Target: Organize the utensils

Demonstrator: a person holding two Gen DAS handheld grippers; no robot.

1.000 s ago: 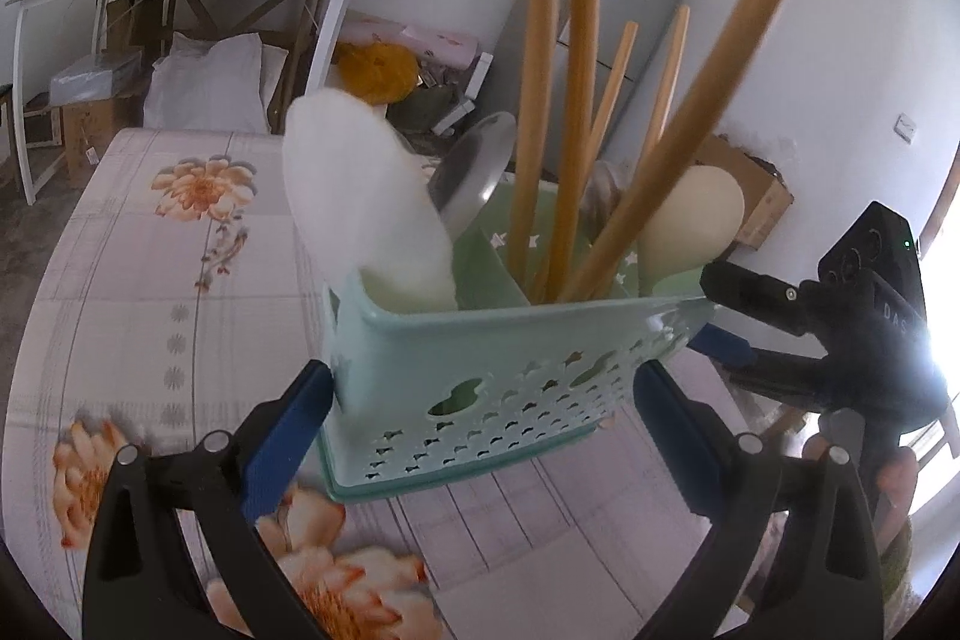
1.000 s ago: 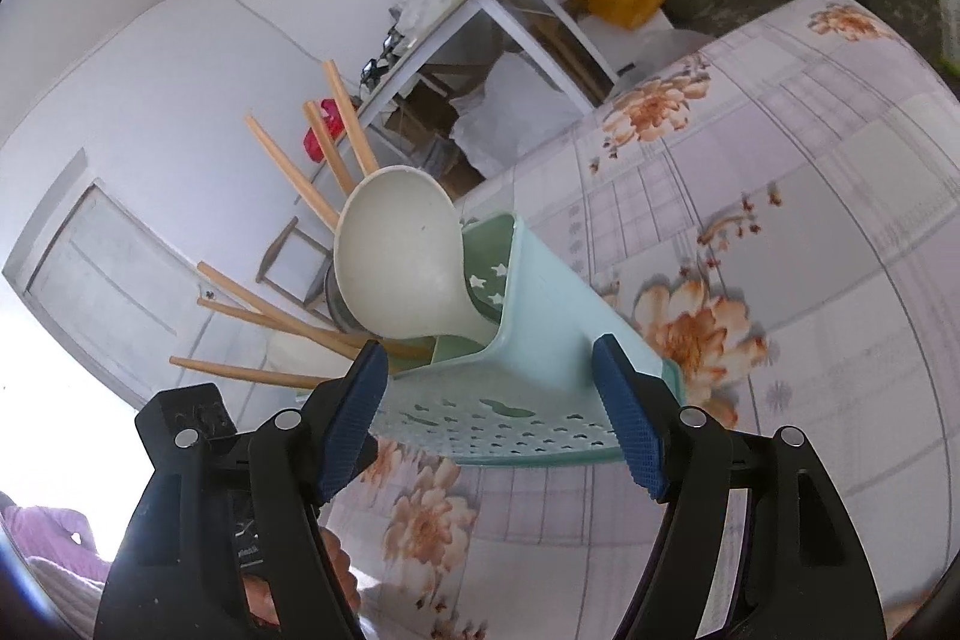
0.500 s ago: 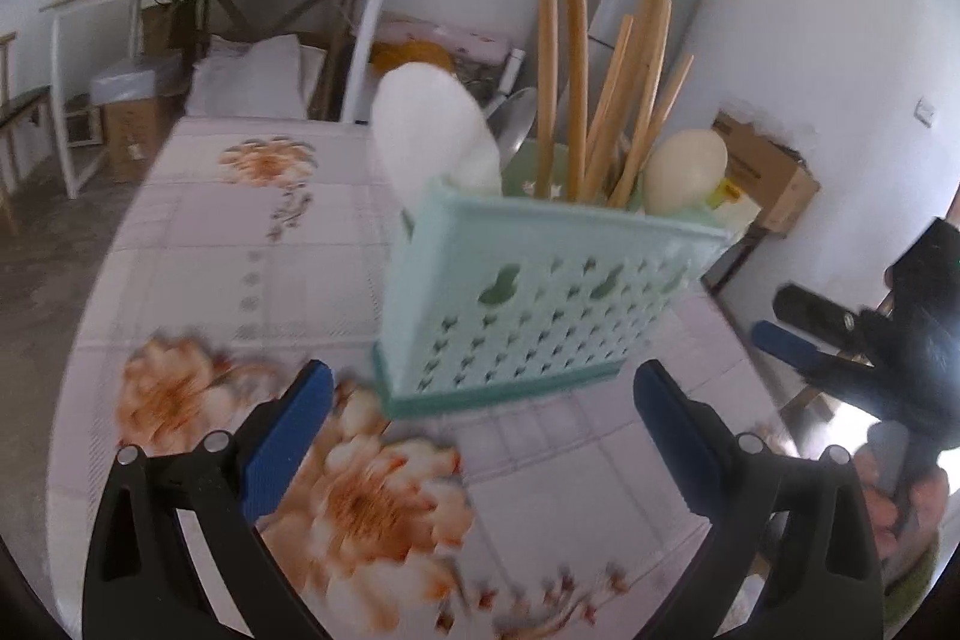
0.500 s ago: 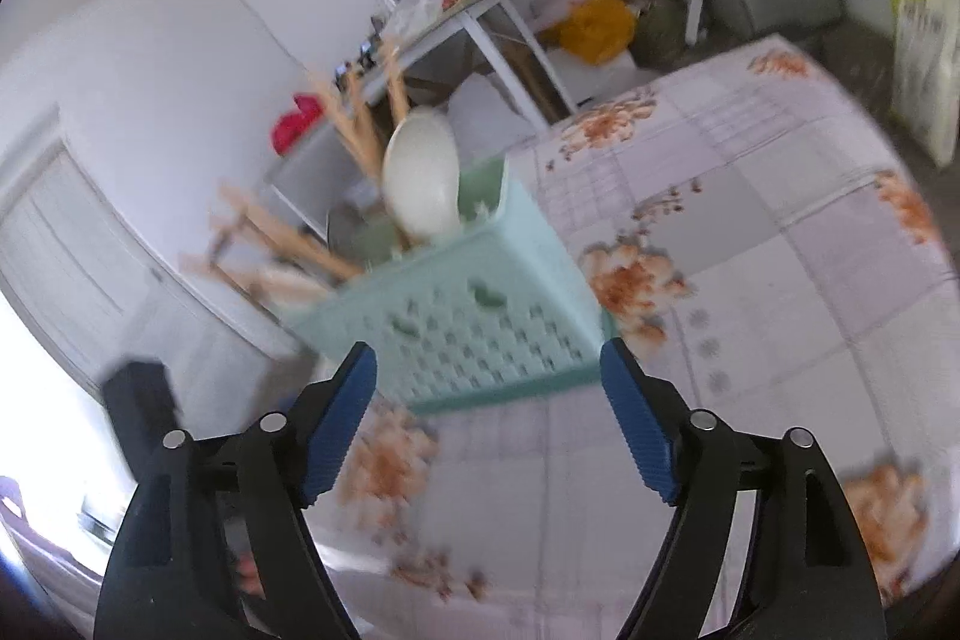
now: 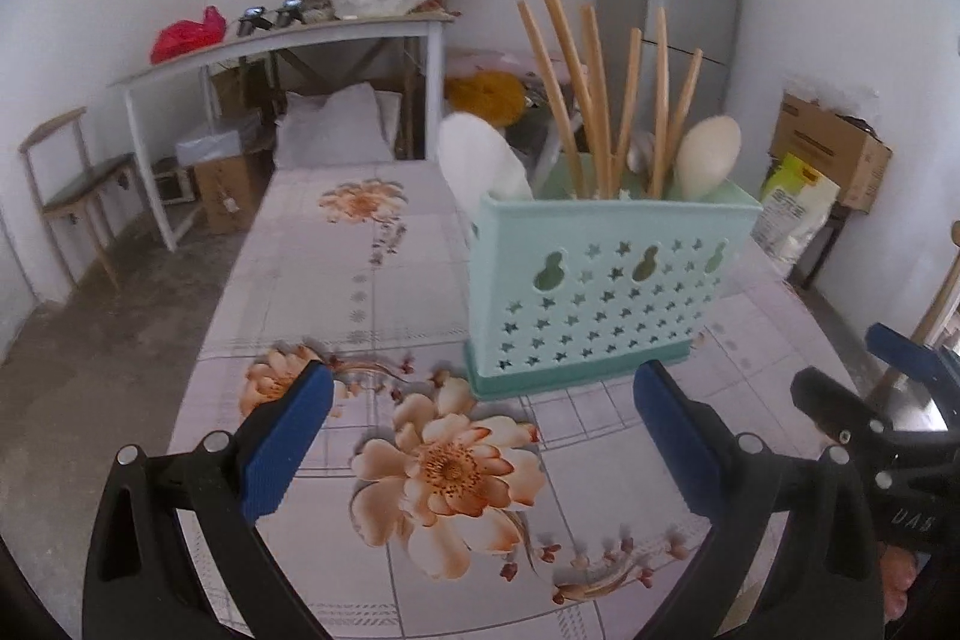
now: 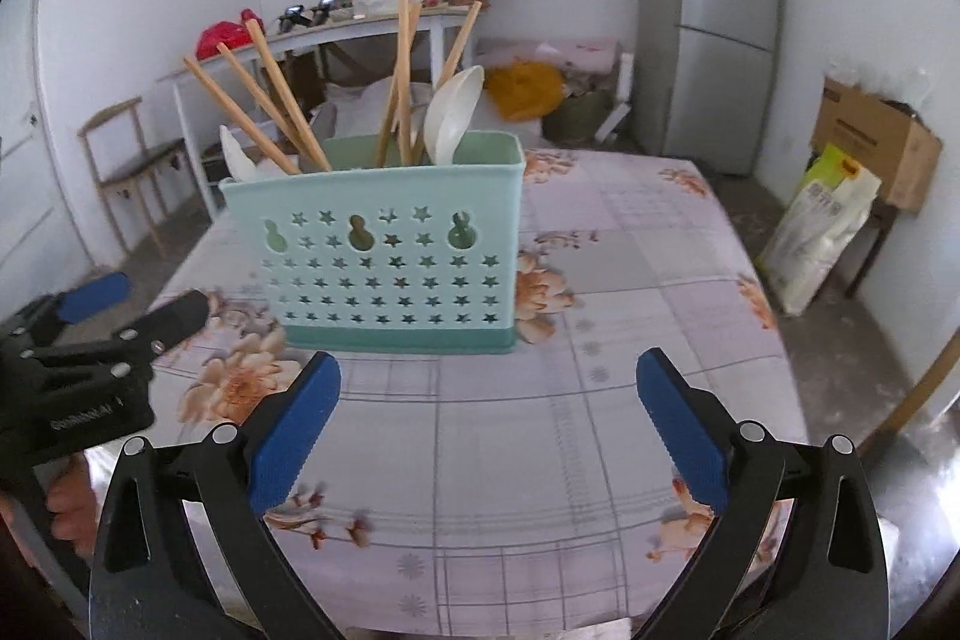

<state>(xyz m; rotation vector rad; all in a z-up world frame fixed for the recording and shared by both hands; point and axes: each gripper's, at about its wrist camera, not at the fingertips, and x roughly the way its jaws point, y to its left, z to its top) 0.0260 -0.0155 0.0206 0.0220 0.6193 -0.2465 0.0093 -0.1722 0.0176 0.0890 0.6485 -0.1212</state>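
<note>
A mint-green perforated utensil caddy [image 5: 606, 280] [image 6: 396, 256] stands upright on the table with the floral cloth [image 5: 336, 292] [image 6: 630, 280]. It holds several wooden chopsticks [image 5: 594, 100] [image 6: 402, 70] and white spoons [image 5: 486, 160] [image 6: 453, 112]. My left gripper [image 5: 483, 388] is open just in front of the caddy's base, with nothing held. My right gripper [image 6: 489, 370] faces the caddy's long side from a short way back; its jaws are opening and nothing is between them. Each view shows the other gripper at its edge [image 5: 888, 370] [image 6: 120, 304].
Beyond the table stand a grey fridge [image 5: 672, 10] [image 6: 708, 16] and a cluttered white desk [image 5: 288, 40]. A wooden chair [image 5: 66, 184] is at the left. A cardboard box [image 6: 870, 136] and a white sack [image 6: 822, 232] are at the right.
A second ago the caddy was tilted and close between the jaws. Now it stands upright on the cloth. Both grippers have drawn back from it and the right jaws have widened.
</note>
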